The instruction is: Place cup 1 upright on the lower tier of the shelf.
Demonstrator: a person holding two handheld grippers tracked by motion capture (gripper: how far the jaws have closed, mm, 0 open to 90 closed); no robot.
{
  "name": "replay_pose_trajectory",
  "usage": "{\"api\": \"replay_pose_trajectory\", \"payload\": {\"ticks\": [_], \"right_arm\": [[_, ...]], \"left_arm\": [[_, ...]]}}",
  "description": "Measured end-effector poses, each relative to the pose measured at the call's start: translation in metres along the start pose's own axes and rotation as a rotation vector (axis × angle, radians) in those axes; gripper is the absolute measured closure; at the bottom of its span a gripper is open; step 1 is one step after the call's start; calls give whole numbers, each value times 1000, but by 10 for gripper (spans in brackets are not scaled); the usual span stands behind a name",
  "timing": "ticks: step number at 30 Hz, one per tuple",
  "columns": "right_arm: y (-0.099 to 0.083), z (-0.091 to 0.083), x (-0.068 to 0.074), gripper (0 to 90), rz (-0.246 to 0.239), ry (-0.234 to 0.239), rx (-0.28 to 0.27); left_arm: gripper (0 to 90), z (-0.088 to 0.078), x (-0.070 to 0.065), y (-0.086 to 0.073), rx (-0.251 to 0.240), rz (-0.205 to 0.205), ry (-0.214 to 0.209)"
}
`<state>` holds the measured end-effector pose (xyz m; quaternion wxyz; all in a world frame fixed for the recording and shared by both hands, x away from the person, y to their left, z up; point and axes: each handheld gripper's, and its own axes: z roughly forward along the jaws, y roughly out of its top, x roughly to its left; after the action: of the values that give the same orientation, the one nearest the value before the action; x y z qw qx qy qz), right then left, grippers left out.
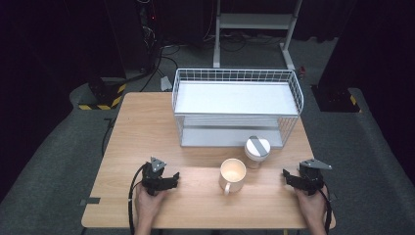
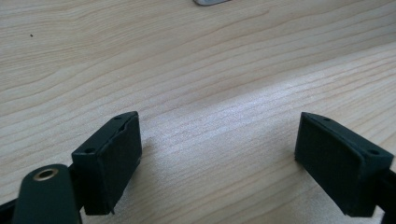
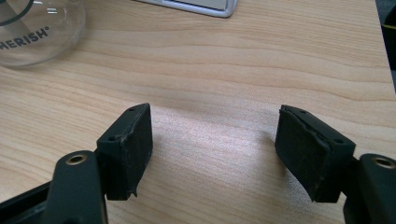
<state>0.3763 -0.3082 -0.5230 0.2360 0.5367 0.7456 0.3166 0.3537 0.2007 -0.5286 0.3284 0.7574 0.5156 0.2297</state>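
Observation:
A cream mug (image 1: 232, 174) stands near the middle front of the wooden table (image 1: 147, 122), handle toward me. Just behind and right of it sits a clear cup with a grey and white lid (image 1: 257, 151); its glass base (image 3: 32, 32) appears at the upper left of the right gripper view. My left gripper (image 1: 171, 180) rests low over the table at the front left, jaws apart, nothing between its pads (image 2: 116, 154). My right gripper (image 1: 288, 177) rests at the front right, also open over bare wood, right of the mug.
A white wire rack (image 1: 237, 105) with two shelves stands at the back of the table; its base corner (image 3: 210, 7) shows in the right gripper view. Beyond the table are a white stand (image 1: 254, 29), cables and dark floor.

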Motion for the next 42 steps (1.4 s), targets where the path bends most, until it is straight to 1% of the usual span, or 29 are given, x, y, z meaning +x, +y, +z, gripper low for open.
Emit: {"api": "replay_pose_trajectory", "payload": {"ticks": [13,18,27,32,33,38,39,42], "right_arm": [[0,0,0,273,0,0,0],[-1,-1,1,243,-9,4,6],[-3,-2,2,180,6,-2,18],[-6,-6,4,180,18,-2,0],[-6,-7,4,180,14,-1,-4],[-9,-11,5,176,8,15,-18],[-10,-13,6,174,14,21,-14],[-14,-16,10,169,11,29,-33]], "left_arm": [[153,0,0,0,0,-3,0],[154,-1,0,0,1,-3,-1],[157,-1,0,-1,-1,-5,1],[158,-1,-1,-1,-2,-5,2],[158,-1,-1,-1,-2,-5,2],[158,-1,-1,-1,-3,-5,3],[158,-1,-1,-1,-3,-5,3],[159,-1,-1,-1,-2,-3,2]]}}
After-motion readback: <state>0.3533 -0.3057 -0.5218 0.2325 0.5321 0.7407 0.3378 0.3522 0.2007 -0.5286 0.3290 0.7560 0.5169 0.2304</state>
